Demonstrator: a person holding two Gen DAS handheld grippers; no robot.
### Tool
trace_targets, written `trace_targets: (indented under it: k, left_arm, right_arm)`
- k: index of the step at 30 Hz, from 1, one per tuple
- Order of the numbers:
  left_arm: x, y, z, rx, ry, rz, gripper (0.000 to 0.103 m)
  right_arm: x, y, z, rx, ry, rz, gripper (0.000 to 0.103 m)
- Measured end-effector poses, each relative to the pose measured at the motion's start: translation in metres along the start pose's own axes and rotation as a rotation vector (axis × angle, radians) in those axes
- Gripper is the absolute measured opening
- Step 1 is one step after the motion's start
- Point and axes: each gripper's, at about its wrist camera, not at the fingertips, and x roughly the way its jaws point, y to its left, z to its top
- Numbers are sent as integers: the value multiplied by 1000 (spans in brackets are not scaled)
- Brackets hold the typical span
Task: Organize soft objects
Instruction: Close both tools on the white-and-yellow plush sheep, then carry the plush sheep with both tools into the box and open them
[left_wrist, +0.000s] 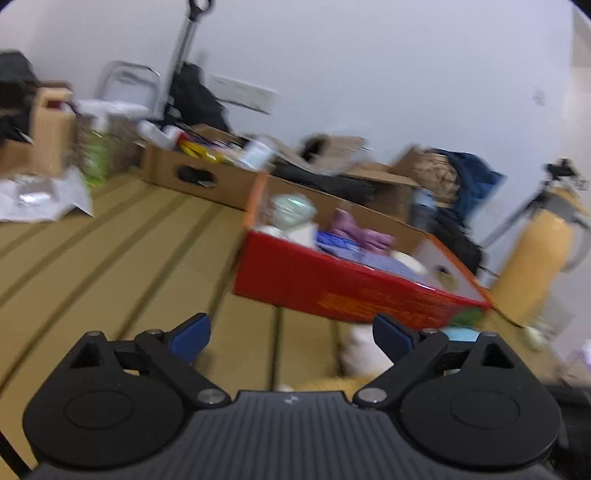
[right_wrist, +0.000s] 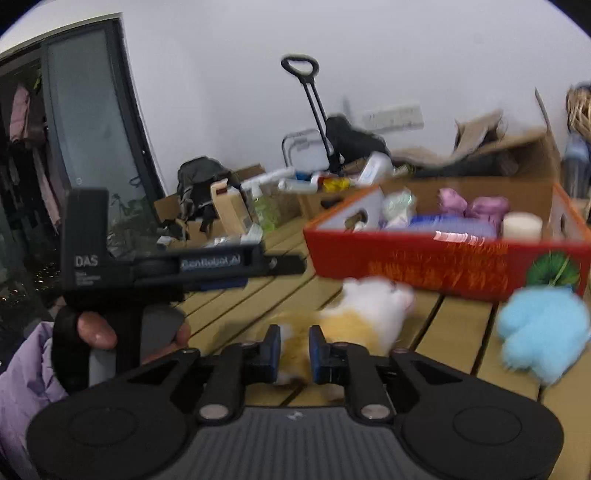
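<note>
A yellow and white plush toy (right_wrist: 369, 314) lies on the wooden slat floor (right_wrist: 461, 332) in front of a red cardboard box (right_wrist: 424, 266). My right gripper (right_wrist: 295, 350) is closed on the toy's yellow end, blue pads pressing either side. A light blue plush (right_wrist: 543, 332) lies to its right. The box holds a purple soft item (right_wrist: 476, 206), a blue cloth (right_wrist: 450, 225) and a white roll (right_wrist: 522, 225). My left gripper (left_wrist: 291, 336) stands wide open over the floor, nothing between its fingers, short of the red box (left_wrist: 351, 284). The white plush (left_wrist: 362, 350) shows by its right finger.
Brown cardboard boxes (left_wrist: 192, 173) full of bottles and clutter line the wall behind. A yellow cylinder (left_wrist: 535, 266) stands right of the red box. A person's hand (right_wrist: 96, 332) in a purple sleeve holds the left gripper (right_wrist: 291, 266), seen from the side. A glass door (right_wrist: 92, 129) is at left.
</note>
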Motion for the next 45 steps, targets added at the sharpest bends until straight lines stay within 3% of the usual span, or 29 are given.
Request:
trace_targets:
  k: [1,3,5,7,9,12,14,17,20,22,25,28,32,38,42,45]
  left_arm:
    - [-1,1,-1,15,20,-40,97]
    - [-8,0,-8,53,32,-49,97]
    - [-13,6,-17,54,51,-70,97]
    - [-11,12,-21,5,93,-112,96]
    - [-8,16,-20,-49,125,-156,84]
    - [4,25,-20,-117,175,-185,64]
    - [8,32,-21,-163,194,-250,52]
    - [7,30,-23,-151,185,-246,51]
    - [1,25,-24,-136,165,-251,49]
    - [-10,19,-22,-123,130,-287,49]
    - [-26,-1,-12,-103,74,-363,49]
    - [-19,-28,14,-107,83,-426,49]
    - [20,-73,64,-54,77,-447,50]
    - [142,-94,119,-93,229,-421,50]
    - [209,-91,128,-107,301,-328,51]
    - [241,-89,123,-97,323,-188,49]
  right_arm:
    - [-4,-5,3,19,-15,-38,21]
    - [-8,-26,8,113,-50,-116,37]
    - [-5,-41,4,187,-21,-170,38]
    - [0,-42,-4,221,-7,-131,43]
    - [5,-39,-12,268,-27,-65,57]
    - [19,-35,-12,289,-25,-36,57]
    - [29,-35,-13,303,-31,-80,60]
    - [33,-40,-21,403,-32,-49,62]
    - [36,-43,-27,480,-18,2,53]
    - [31,-33,-25,449,-24,-27,51]
    - [0,-13,-18,379,-101,-70,51]
    - [-36,-6,0,334,-178,-123,51]
    - [-58,-37,47,305,-229,-157,51]
    - [-23,-132,115,432,-160,-231,51]
    - [25,-180,127,544,-100,-281,51]
    - [63,-202,121,567,-49,-361,50]
